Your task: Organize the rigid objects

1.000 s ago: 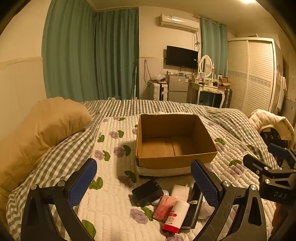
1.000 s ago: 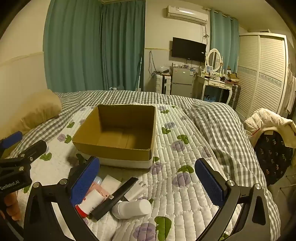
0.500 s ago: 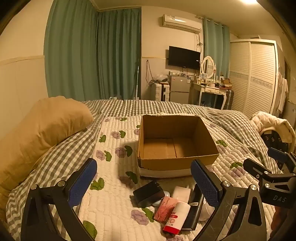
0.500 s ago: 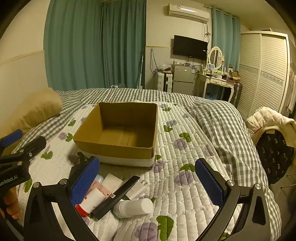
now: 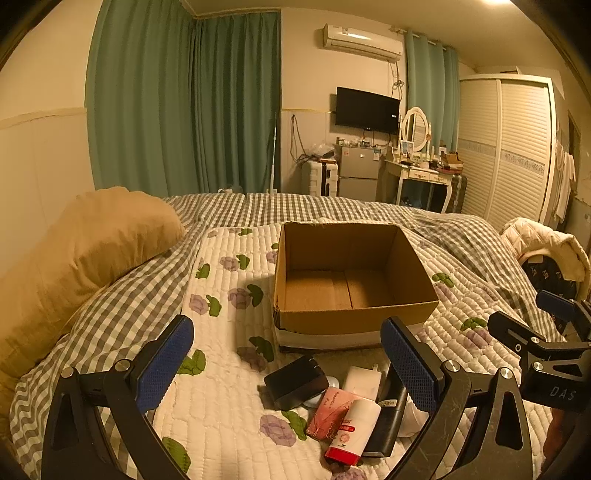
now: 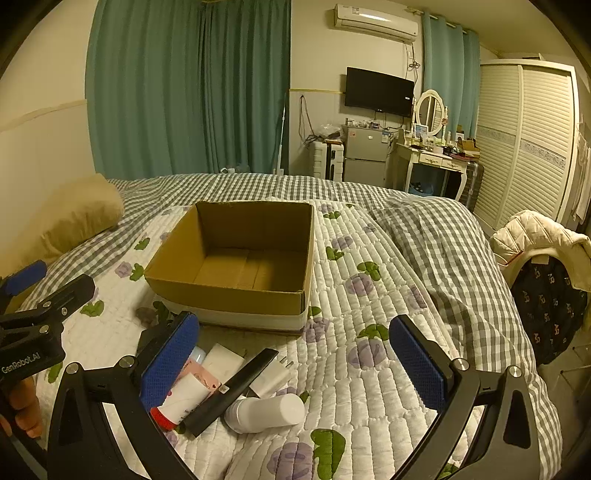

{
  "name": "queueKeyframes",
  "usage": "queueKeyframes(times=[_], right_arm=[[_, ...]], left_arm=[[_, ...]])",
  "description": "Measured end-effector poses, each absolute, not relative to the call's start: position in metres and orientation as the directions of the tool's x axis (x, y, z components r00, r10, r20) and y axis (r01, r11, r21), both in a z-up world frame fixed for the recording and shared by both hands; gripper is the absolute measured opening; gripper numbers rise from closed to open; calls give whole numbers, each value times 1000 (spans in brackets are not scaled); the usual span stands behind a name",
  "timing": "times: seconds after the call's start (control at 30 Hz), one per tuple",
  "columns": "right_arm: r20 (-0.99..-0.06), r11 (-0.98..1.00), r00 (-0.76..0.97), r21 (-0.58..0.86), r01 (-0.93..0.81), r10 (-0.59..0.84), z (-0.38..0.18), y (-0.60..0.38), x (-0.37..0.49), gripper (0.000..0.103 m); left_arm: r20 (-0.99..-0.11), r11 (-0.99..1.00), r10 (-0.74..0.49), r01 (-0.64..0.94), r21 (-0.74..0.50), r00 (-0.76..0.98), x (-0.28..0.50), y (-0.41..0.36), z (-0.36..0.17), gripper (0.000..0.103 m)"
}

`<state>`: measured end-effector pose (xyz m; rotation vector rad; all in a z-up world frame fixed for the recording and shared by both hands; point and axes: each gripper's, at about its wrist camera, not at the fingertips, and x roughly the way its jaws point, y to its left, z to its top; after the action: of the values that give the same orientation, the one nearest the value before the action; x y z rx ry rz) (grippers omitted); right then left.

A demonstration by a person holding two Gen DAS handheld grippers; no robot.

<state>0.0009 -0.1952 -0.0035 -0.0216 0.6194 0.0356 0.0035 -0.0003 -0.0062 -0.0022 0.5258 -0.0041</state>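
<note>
1. Rigid objects (image 6: 236, 387) lay heaped on the quilt (image 6: 369, 369), just before the cardboard box (image 5: 351, 280).
2. Left gripper (image 5: 288, 363) and right gripper (image 6: 295, 360) hovered above them, spread wide, holding nothing.
3. The box held nothing; sorting appeared unstarted.

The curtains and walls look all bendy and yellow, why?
Left wrist view: the fisheye lens bows the curtains and darkens the corners. Right wrist view: same bending on the wardrobe; warm room light tints everything yellow, and the air conditioner glares.
</note>
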Motion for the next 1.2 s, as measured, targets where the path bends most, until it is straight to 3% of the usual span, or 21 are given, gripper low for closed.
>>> queueKeyframes(times=[1.2], right_arm=[[-604,999,796,-1,-43,34,-13,-194,3,103]], left_arm=[[-523,1000,-11,6,-12,852,6,3,-14,103]])
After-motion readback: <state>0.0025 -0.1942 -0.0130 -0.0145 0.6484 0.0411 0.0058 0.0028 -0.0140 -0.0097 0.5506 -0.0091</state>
